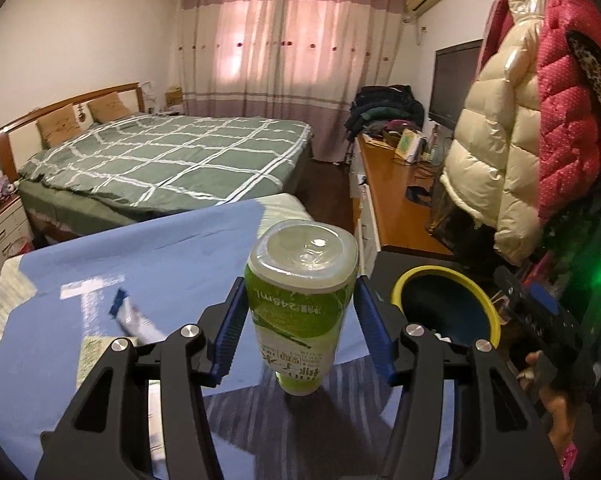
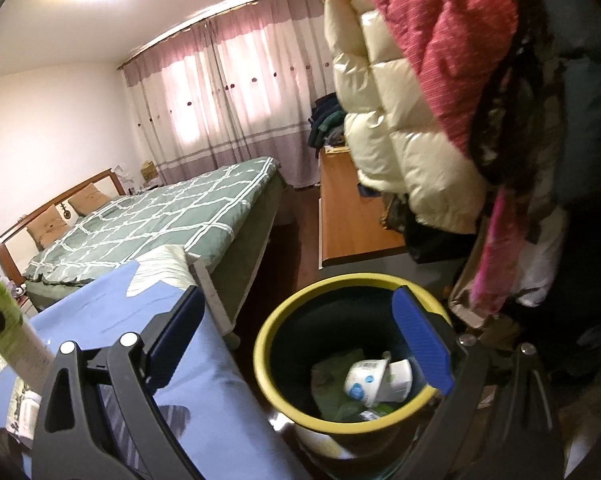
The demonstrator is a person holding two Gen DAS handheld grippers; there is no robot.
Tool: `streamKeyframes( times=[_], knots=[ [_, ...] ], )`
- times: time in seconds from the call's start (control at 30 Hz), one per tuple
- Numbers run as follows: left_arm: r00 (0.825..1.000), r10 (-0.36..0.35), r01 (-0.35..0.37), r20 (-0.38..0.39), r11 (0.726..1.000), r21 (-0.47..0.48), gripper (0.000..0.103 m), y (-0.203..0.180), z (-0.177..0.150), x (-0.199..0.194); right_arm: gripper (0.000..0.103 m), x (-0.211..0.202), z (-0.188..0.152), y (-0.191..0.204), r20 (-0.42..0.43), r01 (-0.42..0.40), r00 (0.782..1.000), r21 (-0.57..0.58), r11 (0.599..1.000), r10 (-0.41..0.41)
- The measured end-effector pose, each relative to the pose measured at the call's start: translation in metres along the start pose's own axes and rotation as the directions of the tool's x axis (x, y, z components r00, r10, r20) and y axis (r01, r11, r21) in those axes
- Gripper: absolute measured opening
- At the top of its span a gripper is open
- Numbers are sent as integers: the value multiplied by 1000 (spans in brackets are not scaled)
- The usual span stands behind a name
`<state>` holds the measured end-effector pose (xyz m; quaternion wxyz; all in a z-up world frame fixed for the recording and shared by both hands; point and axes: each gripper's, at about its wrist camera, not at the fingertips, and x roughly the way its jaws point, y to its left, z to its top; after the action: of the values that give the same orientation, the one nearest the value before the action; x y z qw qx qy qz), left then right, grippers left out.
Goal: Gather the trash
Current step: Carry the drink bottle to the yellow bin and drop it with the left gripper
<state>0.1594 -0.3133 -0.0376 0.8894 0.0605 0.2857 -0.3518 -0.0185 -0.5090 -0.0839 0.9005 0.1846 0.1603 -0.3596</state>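
A green drink bottle (image 1: 300, 312) with a clear base hangs bottom-end away from me, above the blue-covered table (image 1: 160, 248). My left gripper (image 1: 300, 284) is shut on it, a blue pad against each side. The bottle also shows at the left edge of the right wrist view (image 2: 4, 320). The yellow-rimmed dark trash bin (image 1: 488, 300) stands just right of the table. My right gripper (image 2: 298, 296) hangs open above the bin (image 2: 268, 344) with nothing between its pads. Inside the bin lie a white cup (image 2: 376, 380) and green scraps.
A blue-and-white wrapper (image 1: 132, 316) lies on the table to the left of the bottle. Puffy coats (image 1: 500, 140) hang close over the bin on the right. Beyond are a wooden low cabinet (image 1: 396, 200) and a bed with a green checked cover (image 1: 172, 156).
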Motion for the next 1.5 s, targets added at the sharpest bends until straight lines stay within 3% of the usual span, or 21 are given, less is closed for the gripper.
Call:
streamKeyframes(
  times=[0.33, 0.53, 0.97, 1.03, 1.1, 1.13, 1.33, 1.5],
  knots=[
    [992, -124, 123, 5, 990, 71, 54, -72, 30, 29, 90, -17, 3, -54, 30, 93, 995, 21, 995, -93],
    [980, -194, 198, -41, 975, 102, 54, -132, 42, 69, 90, -15, 3, -85, 22, 125, 992, 55, 991, -126],
    [967, -212, 233, -145, 961, 147, 54, -208, 26, 147, 90, -10, 2, -121, 13, 167, 985, 110, 980, -170],
    [966, -201, 225, -165, 964, 144, 55, -212, 23, 157, 90, -9, 2, -122, 12, 174, 984, 108, 979, -176],
    [967, -187, 211, -175, 969, 130, 84, -208, 21, 162, 90, -8, 1, -123, 8, 175, 984, 109, 979, -177],
    [970, -179, 199, -162, 973, 116, 87, -204, 21, 159, 90, -8, 1, -123, 7, 175, 984, 109, 979, -177],
    [992, -127, 127, -14, 987, 96, 91, -162, 24, 102, 90, -6, -1, -112, 0, 161, 987, 92, 983, -161],
    [992, -43, 39, 120, 999, 30, 97, -100, 27, 42, 90, -3, -4, -89, -12, 120, 993, 60, 991, -119]
  ],
)
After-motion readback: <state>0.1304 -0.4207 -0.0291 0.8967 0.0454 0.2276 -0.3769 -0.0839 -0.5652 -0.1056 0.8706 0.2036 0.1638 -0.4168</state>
